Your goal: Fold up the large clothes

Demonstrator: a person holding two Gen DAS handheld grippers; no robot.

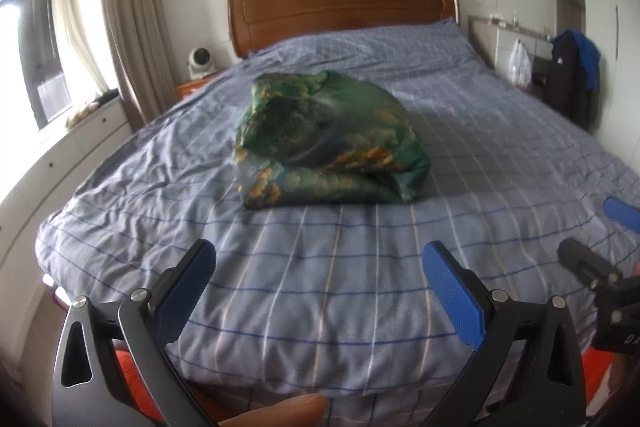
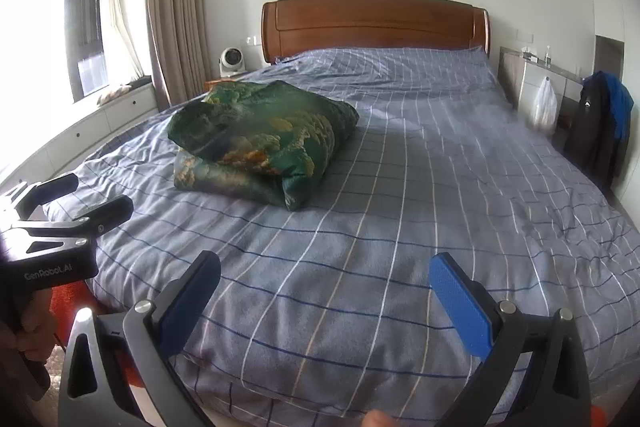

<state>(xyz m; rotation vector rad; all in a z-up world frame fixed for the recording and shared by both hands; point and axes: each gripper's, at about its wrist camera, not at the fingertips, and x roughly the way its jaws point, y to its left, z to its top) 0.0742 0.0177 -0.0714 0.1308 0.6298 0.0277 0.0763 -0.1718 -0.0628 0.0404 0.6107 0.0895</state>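
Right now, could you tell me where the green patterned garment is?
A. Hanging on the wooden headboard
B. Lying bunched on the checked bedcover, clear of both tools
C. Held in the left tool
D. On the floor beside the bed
B: the green patterned garment lies bunched on the checked bedcover, while the left tool and right tool are open and empty, short of it.

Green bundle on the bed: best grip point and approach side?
Likely the near-right corner of the green patterned garment, where layered folds bulge into a pinchable lip facing the foot of the bed. Come in low from the foot side. Left gripper and right gripper are both open and clear of it.
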